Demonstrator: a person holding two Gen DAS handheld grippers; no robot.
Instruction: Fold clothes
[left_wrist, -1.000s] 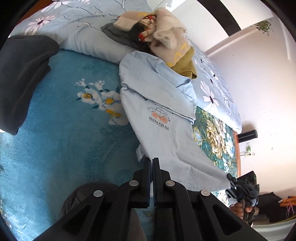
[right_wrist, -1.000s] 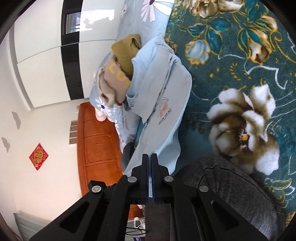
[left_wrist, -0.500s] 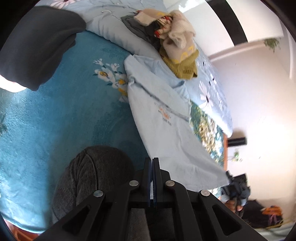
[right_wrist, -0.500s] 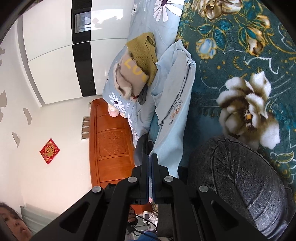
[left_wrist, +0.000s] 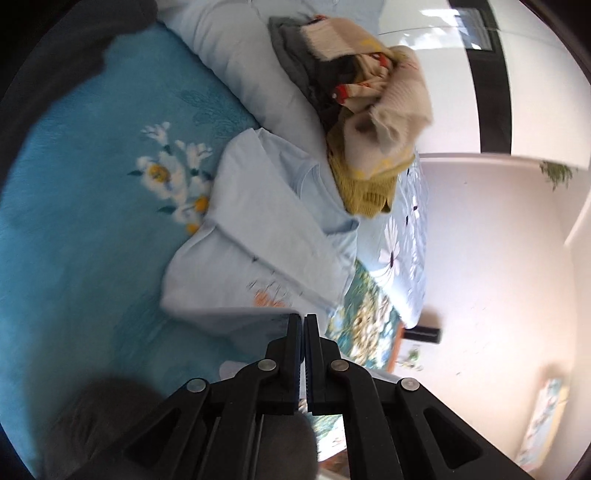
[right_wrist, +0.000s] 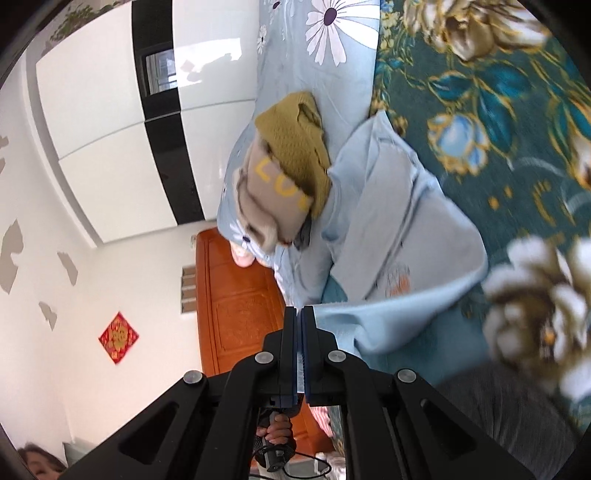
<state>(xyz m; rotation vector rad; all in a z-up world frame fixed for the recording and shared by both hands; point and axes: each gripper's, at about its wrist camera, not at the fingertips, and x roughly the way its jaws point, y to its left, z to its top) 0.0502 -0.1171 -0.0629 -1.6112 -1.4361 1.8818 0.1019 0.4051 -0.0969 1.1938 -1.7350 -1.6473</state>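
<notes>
A bed fills both wrist views, covered by a teal blanket (left_wrist: 85, 206) with white flower prints; in the right wrist view its pattern is darker, with gold and cream blossoms. At the head end lies a pale blue daisy-print duvet (right_wrist: 332, 66), and on it rests an unsorted heap of clothes (left_wrist: 369, 110): a mustard knit, a beige sweater and grey pieces.

A light blue T-shirt (left_wrist: 266, 229) lies flat on the blanket, just short of the heap, sleeves already turned in. Its long axis runs away from both grippers toward the heap, collar at the far end.

The hem is lifted off the blanket and stretched between the two tools. The left gripper (left_wrist: 305, 323) is clamped on one hem corner, jaws fully together on the cloth. The right gripper (right_wrist: 299, 314) pinches the opposite hem corner (right_wrist: 325, 308) the same way. Both sit at the near end, so the fold would likely carry the hem forward along the shirt's length toward the collar.

An orange chest graphic (left_wrist: 269, 299) with small dark lettering shows, too blurred to read. The beige sweater bears yellow letters (right_wrist: 280, 181), seemingly "LO", the rest hidden.
</notes>
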